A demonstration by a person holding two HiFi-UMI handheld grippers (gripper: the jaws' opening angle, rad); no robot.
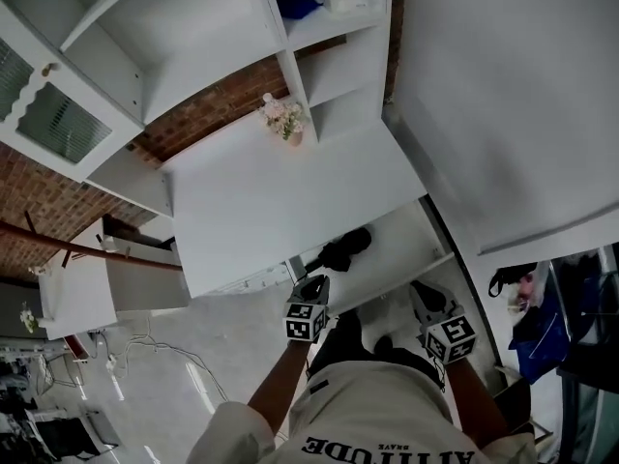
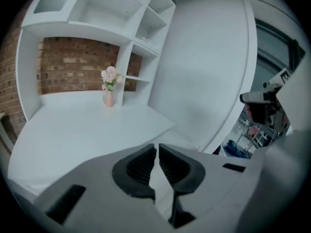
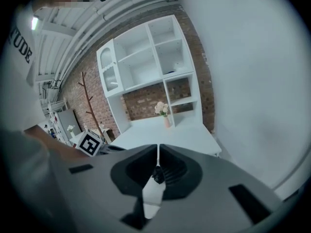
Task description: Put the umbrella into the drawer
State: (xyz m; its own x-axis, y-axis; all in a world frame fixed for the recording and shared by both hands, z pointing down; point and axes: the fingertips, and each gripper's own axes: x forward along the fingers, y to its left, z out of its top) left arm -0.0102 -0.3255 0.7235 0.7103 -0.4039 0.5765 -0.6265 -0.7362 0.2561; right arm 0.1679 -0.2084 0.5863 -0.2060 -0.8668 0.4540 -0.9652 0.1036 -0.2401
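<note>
Bare desk [image 1: 280,201] around vase [image 1: 289,124]; drawer [image 1: 411,240] floor free beside umbrella [image 1: 343,250]

Home-like study corner in loft-type room. Head view: white desk [image 1: 290,191] at centre, open white shelf unit [image 1: 193,27] at 11 o'clock, brick wall [image 1: 222,104] behind, vase of pink flowers [image 1: 285,119] at 12 o'clock, loose cables [image 1: 164,351] on floor at 7 o'clock. Right gripper view: wooden coat stand [image 3: 90,106] at 9 o'clock, exposed ceiling pipes [image 3: 121,8] at 11 o'clock.

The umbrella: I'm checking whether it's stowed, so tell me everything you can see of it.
The umbrella is black, folded up short and looks like fabric. It lies slanted in the open white drawer under the desktop, thicker end up-right, narrower end down-left. Only the drawer seems to touch it; the left gripper, shut and empty, hovers near its narrow end.
</note>
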